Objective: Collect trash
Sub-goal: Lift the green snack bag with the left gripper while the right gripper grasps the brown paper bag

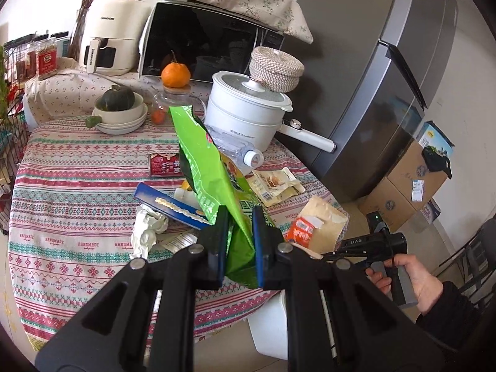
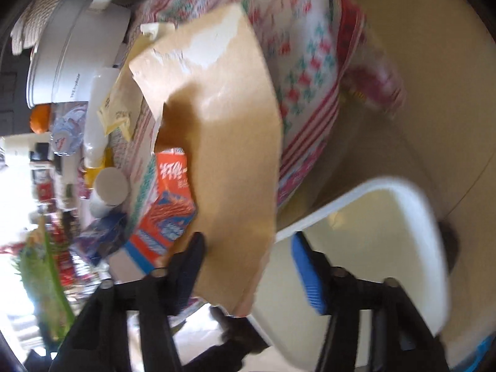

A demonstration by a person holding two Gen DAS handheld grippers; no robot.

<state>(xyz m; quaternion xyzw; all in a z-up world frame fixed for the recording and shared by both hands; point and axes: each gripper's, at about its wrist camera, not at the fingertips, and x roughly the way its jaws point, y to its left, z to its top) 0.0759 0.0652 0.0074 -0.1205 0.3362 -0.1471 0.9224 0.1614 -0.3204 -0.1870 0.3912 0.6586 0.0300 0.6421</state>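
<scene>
A green snack bag stands pinched upright in the left gripper, whose blue-lined jaws are clamped on the bag's lower end above the near edge of a round table draped in a patterned cloth. Around the bag lies the rest of the litter: a crumpled white tissue and a blue wrapper to its left, a red drink carton farther back, a clear plastic bottle on its side behind, pale snack packets to the right. At the table's right edge a torn brown paper envelope overhangs the rim beside an orange-and-blue carton. The right gripper straddles the envelope's near corner, jaws apart (one finger sits against the paper, the other blue pad stands clear of it), with a person's hand on the grip. A white bin waits below the table edge. Farther off stand a white electric pot, an orange, a green squash in a bowl, a microwave and a grey refrigerator.
</scene>
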